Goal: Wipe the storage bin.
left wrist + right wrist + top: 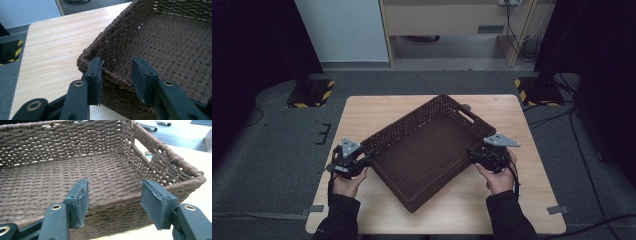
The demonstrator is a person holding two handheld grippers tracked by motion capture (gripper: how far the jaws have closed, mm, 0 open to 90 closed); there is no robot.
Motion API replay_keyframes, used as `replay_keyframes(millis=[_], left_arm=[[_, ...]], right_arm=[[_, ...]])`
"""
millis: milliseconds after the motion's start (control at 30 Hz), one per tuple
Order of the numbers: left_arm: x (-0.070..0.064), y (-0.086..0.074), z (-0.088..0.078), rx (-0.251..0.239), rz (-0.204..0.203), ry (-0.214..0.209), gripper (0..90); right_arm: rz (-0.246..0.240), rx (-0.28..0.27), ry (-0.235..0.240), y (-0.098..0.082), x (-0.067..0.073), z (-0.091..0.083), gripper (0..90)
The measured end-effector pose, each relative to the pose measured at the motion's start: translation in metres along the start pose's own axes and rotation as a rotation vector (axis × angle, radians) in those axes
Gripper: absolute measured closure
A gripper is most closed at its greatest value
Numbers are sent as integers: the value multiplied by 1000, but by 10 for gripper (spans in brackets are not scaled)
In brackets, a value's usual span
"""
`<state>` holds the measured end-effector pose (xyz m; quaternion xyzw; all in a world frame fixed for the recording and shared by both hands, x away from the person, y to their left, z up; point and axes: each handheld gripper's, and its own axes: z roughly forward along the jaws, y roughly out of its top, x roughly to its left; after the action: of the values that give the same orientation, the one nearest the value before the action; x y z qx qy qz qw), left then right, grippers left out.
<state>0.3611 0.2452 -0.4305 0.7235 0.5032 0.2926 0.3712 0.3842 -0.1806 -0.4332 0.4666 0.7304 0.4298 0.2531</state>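
While both jaws gape, each hand-held gripper, left (371, 156) and right (471, 152), straddles the basket (422, 150) rim ungripped.

Dim room around my desk

My pale wood desk (377, 107) stands on grey carpet (272, 150); ahead, a light wall panel (342, 30), a wooden cabinet (442, 17), and yellow-black striped stand bases (309, 92) either side.

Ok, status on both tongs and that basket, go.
Left tongs open, straddling the basket rim near a corner. Right tongs open at the opposite rim, not gripping. Basket empty, flat on the table. Nothing in the way.
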Motion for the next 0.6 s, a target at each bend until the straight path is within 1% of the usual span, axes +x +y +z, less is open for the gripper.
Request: replay_keyframes(millis=[67,100,133,200,267,333,367,433,500,567,600], left_arm=[[4,1,2,-1,-4,1,595],[5,1,3,-4,-14,-10,591],[5,1,2,-1,-14,-12,590],[4,1,-1,-6,-21,-10,574],[2,0,-6,-9,-34,-37,550],[-4,-2,-11,-5,-23,-45,534],[-7,-3,-11,9,-19,-53,528],[-12,-5,-9,13,-13,-61,517],[-15,-4,-7,17,12,-34,506],[-13,-3,-5,18,19,-27,514],[-11,-4,-4,17,17,-25,517]], right_arm=[[-10,11,-11,-2,-1,2,386],[-5,18,-11,-2,0,3,385],[-12,15,-17,-3,0,3,386],[-5,22,-18,-3,0,3,392],[9,19,-14,-4,0,2,397],[17,15,-11,-6,-1,2,398],[21,13,-10,-6,-1,2,399],[22,9,-13,-6,0,2,399],[19,10,-13,-6,0,1,399],[14,20,0,-4,1,-1,407],[5,19,-2,-2,1,-2,407]])
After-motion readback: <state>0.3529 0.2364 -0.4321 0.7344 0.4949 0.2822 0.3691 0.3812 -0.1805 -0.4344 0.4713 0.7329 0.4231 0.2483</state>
